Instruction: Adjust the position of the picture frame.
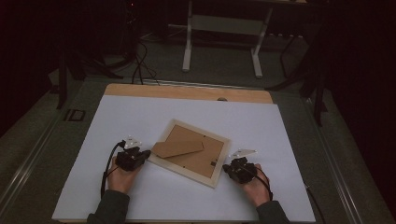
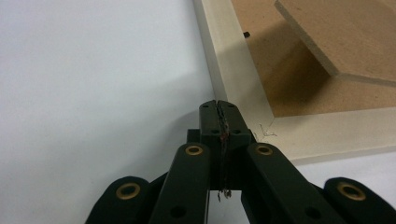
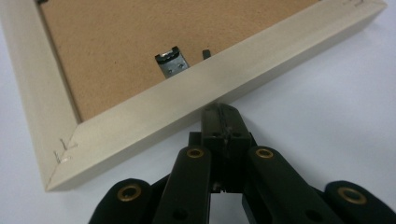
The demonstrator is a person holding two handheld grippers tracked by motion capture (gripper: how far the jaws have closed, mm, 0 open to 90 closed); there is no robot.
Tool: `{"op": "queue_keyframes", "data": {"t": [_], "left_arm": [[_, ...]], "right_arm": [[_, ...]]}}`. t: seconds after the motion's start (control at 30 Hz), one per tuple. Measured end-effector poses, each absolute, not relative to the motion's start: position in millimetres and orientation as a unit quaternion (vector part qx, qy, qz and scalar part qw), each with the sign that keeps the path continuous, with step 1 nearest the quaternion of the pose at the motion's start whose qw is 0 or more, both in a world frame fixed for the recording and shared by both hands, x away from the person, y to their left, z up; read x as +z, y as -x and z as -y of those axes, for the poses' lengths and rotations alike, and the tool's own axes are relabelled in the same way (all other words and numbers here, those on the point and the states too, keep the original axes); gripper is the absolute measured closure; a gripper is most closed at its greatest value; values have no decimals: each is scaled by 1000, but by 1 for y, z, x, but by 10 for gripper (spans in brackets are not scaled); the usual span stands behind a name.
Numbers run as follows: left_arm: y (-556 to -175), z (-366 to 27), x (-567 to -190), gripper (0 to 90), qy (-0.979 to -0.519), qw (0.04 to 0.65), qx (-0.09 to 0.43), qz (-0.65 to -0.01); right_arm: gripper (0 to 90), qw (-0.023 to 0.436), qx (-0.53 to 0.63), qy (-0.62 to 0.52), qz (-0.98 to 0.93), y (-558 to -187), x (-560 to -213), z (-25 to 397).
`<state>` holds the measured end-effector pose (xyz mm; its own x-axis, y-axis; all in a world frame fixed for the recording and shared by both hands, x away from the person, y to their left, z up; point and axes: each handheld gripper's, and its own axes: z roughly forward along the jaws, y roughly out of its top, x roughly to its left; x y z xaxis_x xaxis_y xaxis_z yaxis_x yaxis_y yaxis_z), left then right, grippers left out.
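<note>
A pale wooden frame [image 1: 188, 148] lies face down and skewed on the white worktop [image 1: 261, 126], its brown backing up, between the two grippers. A cardboard stand [image 1: 178, 149] lies across the backing, with its free end lifted a little over the left part of the frame. The left gripper [image 1: 144, 154] sits at the frame's left corner; in the left gripper view its jaws are pressed together with nothing between them, the tips at the outer edge of the frame's corner [image 2: 261, 126]. The right gripper [image 1: 227, 167] sits at the frame's right side; in the right gripper view its jaws are likewise closed together and empty, the tips right up against the frame's outer edge [image 3: 196, 100], near a small metal hanger [image 3: 171, 62] on the backing.
</note>
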<state>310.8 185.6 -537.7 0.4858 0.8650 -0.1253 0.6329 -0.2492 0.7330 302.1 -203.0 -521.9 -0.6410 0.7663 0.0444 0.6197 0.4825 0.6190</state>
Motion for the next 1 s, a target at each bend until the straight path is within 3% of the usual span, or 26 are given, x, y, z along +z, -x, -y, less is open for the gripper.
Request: {"op": "queue_keyframes", "data": {"t": [0.57, 1.0], "left_arm": [[-300, -188, -538, 900, -769, 377, 148, -495], [-293, -180, -536, 900, -778, 373, 150, -482]], "right_arm": [[899, 131, 326, -448, -822, -338, -525, 197], [899, 127, 324, -436, -830, -332, -525, 204]]}}
